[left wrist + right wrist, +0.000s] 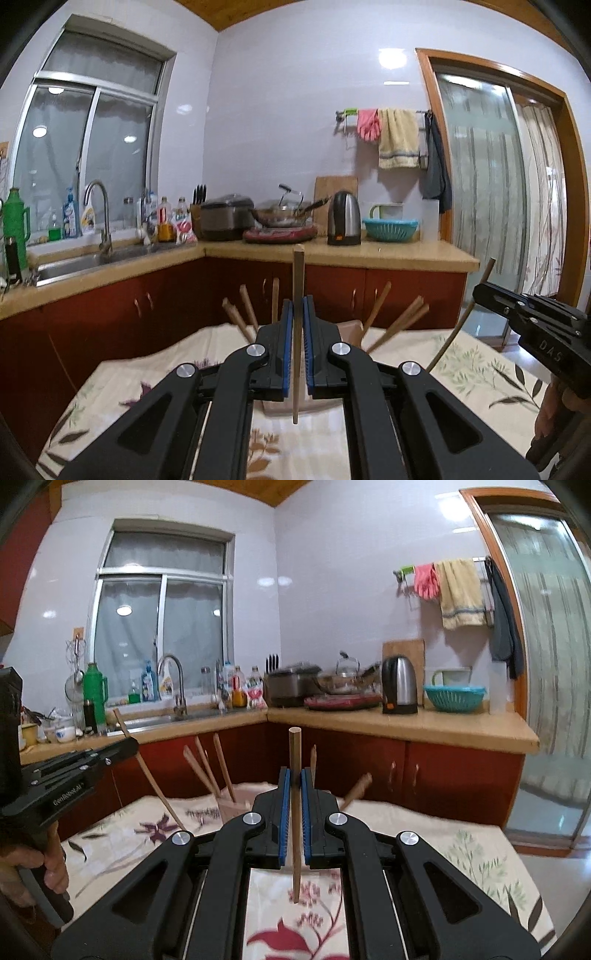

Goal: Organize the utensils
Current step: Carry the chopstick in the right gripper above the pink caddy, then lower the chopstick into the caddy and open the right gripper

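My left gripper (297, 314) is shut on a wooden chopstick (297, 280) that stands upright between the blue pads, its tip hanging above the cloth. My right gripper (294, 786) is shut on another upright chopstick (294, 753). A pinkish utensil holder (232, 806) stands on the table just beyond both grippers, with several chopsticks (207, 764) fanning out of it; in the left wrist view the holder (351, 328) is mostly hidden behind the fingers. Each gripper shows in the other's view: the right one (487, 291) at the right edge, the left one (127, 746) at the left.
The table carries a floral cloth (461, 849). Behind it runs an L-shaped counter (369, 254) with a sink (92, 258), bottles, rice cooker, wok, kettle (344, 218) and teal basket (390, 229). A glass door (498, 184) is at the right.
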